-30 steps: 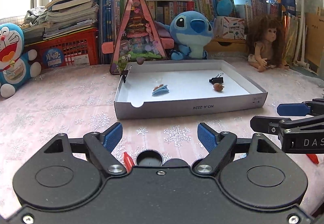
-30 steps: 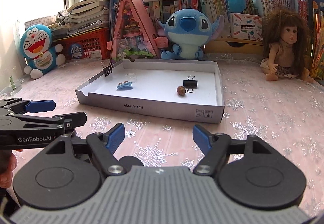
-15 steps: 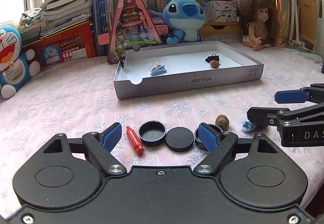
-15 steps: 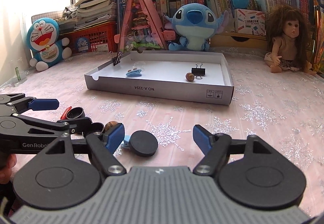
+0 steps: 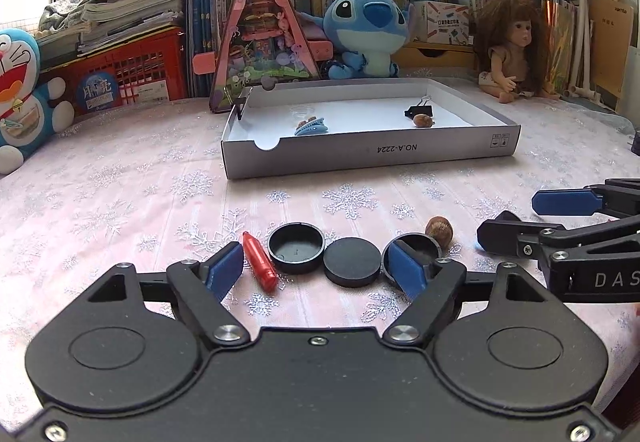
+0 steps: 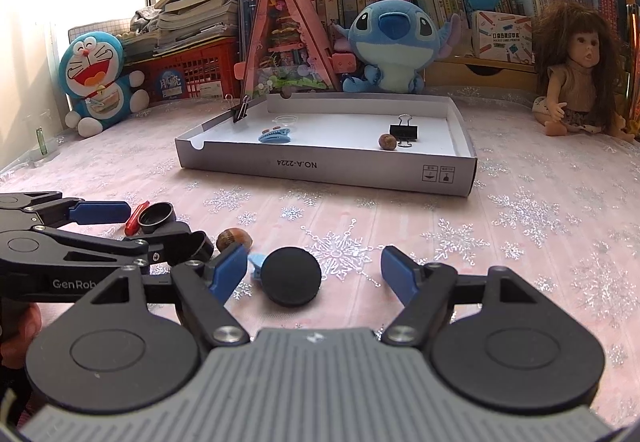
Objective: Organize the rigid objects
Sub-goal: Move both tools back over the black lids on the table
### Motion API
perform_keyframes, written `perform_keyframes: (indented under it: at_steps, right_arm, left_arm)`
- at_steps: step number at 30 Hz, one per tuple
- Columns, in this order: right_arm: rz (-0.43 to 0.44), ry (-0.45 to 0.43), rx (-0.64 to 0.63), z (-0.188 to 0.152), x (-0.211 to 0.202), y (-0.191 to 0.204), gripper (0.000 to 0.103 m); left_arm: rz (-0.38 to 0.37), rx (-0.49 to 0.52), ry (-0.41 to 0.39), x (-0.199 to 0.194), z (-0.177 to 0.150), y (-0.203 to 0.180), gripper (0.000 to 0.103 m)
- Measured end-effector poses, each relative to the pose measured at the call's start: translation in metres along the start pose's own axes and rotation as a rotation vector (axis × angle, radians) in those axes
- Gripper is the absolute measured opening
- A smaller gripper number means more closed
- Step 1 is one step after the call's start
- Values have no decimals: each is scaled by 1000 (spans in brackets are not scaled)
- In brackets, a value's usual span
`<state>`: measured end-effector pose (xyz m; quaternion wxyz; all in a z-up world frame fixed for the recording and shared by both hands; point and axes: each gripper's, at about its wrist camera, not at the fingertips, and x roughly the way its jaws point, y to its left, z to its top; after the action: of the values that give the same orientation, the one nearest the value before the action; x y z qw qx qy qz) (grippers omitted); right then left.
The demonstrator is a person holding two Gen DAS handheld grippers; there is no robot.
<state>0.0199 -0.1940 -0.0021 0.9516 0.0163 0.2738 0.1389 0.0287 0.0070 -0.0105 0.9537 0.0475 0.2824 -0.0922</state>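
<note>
Both pairs of blue-padded fingers are standing spread wide and gripping nothing: the left gripper (image 5: 316,268) is hovering over a row of small items on the pink snowflake-patterned tablecloth (image 5: 120,194), and the right gripper (image 6: 314,270) is framing a flat round black lid (image 6: 291,276).

Between the left pads a red plastic crayon-shaped piece (image 5: 260,261), an upturned black cap (image 5: 296,247) and another flat black disc (image 5: 351,261) are lying side by side, with a brown walnut-like nut (image 5: 439,229) just beyond. The shallow white cardboard tray (image 6: 320,164) is waiting further back, already holding a blue hair clip (image 6: 274,135) and a black binder clip (image 6: 404,130).

These lids are probably light, stiff and smooth, so pinching across the rim should be safest; the nut may roll.
</note>
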Motion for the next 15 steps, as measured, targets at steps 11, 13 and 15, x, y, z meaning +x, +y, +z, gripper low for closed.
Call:
perform_keyframes:
  at_steps: [11, 13, 15]
  right_arm:
    - [32, -2, -35, -2, -5, 1, 63]
    - [35, -3, -31, -3, -7, -1, 59]
    - [41, -11, -12, -3, -9, -5, 56]
  left_arm:
    - [-18, -32, 6, 2, -2, 5, 78]
    - [-21, -35, 8, 3, -2, 6, 78]
    - [-21, -35, 8, 3, -2, 6, 78]
